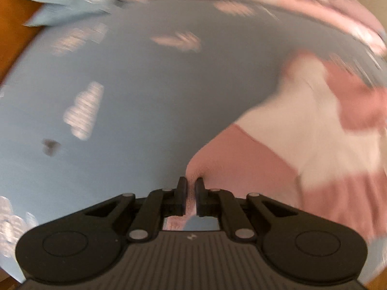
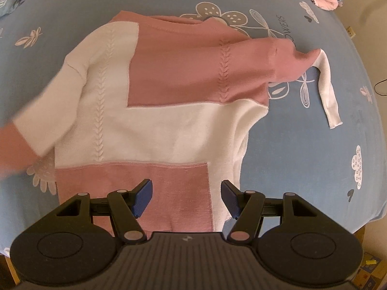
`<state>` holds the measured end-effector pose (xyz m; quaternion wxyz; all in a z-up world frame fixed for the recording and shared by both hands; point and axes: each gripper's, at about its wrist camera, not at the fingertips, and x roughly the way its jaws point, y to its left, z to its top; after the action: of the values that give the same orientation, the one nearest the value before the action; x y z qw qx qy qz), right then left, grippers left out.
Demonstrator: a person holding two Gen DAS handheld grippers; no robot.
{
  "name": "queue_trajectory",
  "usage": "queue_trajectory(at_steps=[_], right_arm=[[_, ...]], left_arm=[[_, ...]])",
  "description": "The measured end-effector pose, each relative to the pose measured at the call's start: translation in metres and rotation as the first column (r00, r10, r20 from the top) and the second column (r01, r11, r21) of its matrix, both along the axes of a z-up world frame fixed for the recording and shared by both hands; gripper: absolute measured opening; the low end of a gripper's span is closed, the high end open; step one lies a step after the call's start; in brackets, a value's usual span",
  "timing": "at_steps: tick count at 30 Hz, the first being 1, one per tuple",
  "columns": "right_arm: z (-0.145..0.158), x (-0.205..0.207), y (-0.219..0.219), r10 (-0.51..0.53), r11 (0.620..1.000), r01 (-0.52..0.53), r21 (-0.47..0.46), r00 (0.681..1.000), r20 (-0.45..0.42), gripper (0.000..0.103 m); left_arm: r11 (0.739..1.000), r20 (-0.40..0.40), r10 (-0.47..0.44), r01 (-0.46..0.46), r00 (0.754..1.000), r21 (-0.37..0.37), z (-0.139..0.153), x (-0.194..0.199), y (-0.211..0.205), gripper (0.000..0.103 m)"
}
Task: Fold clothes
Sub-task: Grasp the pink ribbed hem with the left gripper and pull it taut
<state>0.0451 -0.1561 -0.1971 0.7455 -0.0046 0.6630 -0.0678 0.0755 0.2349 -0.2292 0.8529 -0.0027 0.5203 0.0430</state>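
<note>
My left claw (image 1: 191,188) was clamped on the pink cuff (image 1: 193,169) of the sweater (image 2: 150,101) lying on the bed (image 2: 302,157), my right claw (image 2: 186,195) apart over its hem; soft, limp knit, best pinched at edges.

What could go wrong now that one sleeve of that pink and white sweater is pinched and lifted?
1. The left gripper pinches only a thin bit of pink cuff, so the sleeve might slip free mid-fold.
2. The right gripper hangs open above the sweater hem, pinning nothing; pulling the sleeve could drag the whole garment across the blue bedsheet.
3. The other sleeve lies bent, and may fold in crooked.
</note>
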Motion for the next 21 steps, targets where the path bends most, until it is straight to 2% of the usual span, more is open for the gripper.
queue_trajectory(at_steps=[3,6,9,17,21], right_arm=[[0.001,0.000,0.000,-0.008,1.000,0.008,0.005,1.000,-0.003,0.068],[0.001,0.000,0.001,-0.003,1.000,0.003,-0.001,1.000,-0.008,0.068],[0.002,0.000,0.000,-0.008,1.000,0.008,-0.010,1.000,-0.009,0.068],[0.006,-0.002,-0.007,-0.031,0.999,0.031,-0.030,0.999,-0.007,0.068],[0.003,-0.007,-0.013,-0.047,0.998,0.047,-0.032,0.999,-0.012,0.068]], left_arm=[[0.999,0.054,0.043,-0.045,0.998,0.030,0.014,0.019,0.024,0.005],[0.997,0.093,0.046,-0.052,0.995,0.056,0.023,0.036,0.038,0.005],[0.996,0.117,0.030,-0.040,0.993,0.085,0.023,0.059,0.044,0.005],[0.989,0.172,0.083,-0.103,0.982,0.107,0.031,0.093,0.072,0.005],[0.981,0.162,0.106,-0.129,0.981,0.141,0.018,0.109,0.080,0.006]])
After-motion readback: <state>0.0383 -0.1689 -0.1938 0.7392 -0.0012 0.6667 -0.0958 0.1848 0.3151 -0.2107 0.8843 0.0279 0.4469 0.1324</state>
